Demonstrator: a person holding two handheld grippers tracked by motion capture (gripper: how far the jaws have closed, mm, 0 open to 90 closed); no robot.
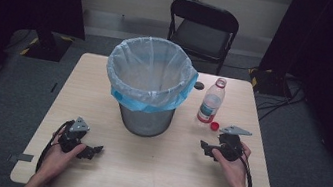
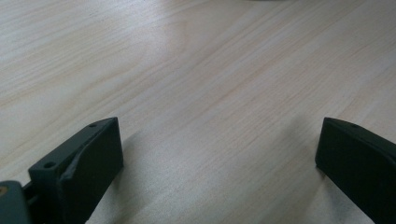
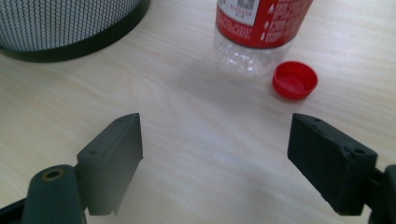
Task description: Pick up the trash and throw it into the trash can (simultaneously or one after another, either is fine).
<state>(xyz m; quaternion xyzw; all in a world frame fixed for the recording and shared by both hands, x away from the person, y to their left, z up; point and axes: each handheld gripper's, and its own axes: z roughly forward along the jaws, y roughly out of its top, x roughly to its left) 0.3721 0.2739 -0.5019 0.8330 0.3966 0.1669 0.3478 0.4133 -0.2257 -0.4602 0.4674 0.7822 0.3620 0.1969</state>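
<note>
Right hand-held gripper [image 3: 215,154]: we're holding it released, jaws spread wide, facing the bottle [image 3: 261,32].
Left hand-held gripper [image 2: 219,163]: we're resting it released over bare table [image 2: 196,70].
Bottle: standing uncapped beside the bin [image 1: 148,90], red cap [image 3: 295,80] just beside its base.
Handling: we're judging it light, thin-walled, slippery; gripping mid-label looks best.

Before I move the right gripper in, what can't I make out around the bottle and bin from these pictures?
- Bottle: top cut off by the right gripper view's upper edge; high view too small to read its label.
- Bin: its bag veils the inside in the high view.
- Dark disc behind the bin: too small to identify.
</note>
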